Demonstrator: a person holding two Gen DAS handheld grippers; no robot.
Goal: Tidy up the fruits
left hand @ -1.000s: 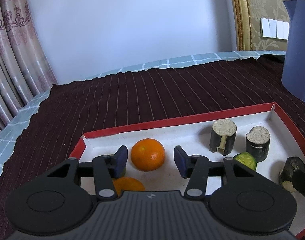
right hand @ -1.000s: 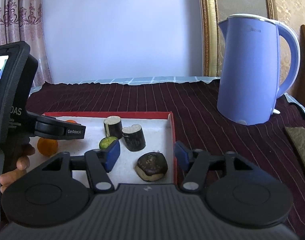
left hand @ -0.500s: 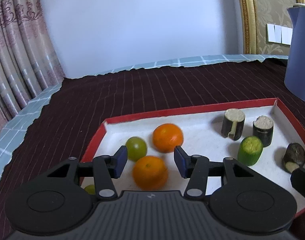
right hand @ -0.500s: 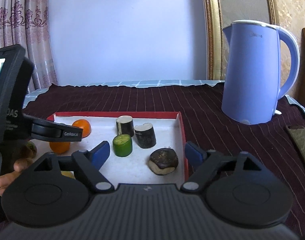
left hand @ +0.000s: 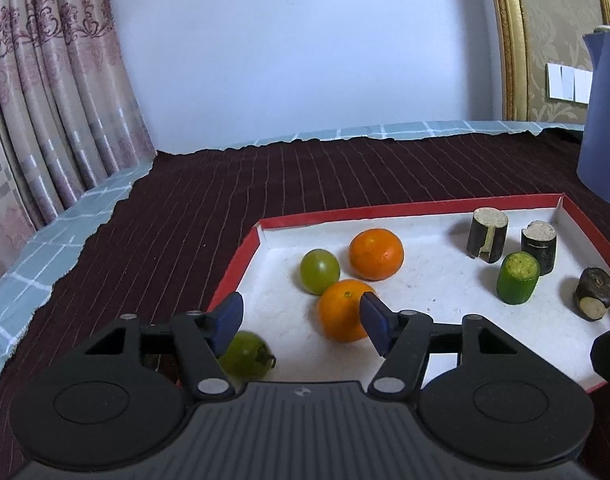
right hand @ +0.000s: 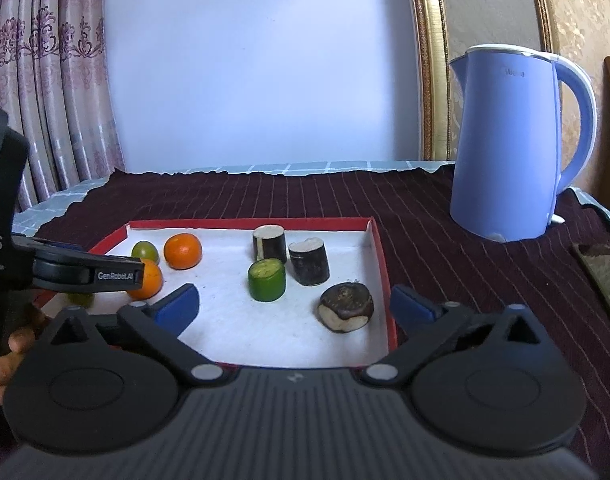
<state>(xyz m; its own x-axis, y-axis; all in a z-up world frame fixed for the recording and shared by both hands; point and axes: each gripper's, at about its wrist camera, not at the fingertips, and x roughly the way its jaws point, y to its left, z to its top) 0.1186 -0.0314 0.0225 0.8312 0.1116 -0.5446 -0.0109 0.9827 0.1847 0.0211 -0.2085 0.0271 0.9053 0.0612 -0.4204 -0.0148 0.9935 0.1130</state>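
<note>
With both tongs, left [left hand: 301,322] and right [right hand: 293,304], wide and empty above the tray [right hand: 379,256], centre one fruit squarely between pads before closing; round oranges [left hand: 343,310] roll.

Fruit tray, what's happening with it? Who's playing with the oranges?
A person holds two grabber tools over a red tray of fruit. The left gripper is open, next to an orange, holding nothing. The right gripper is open too, near a brown lump. Nothing is picked up yet.
</note>
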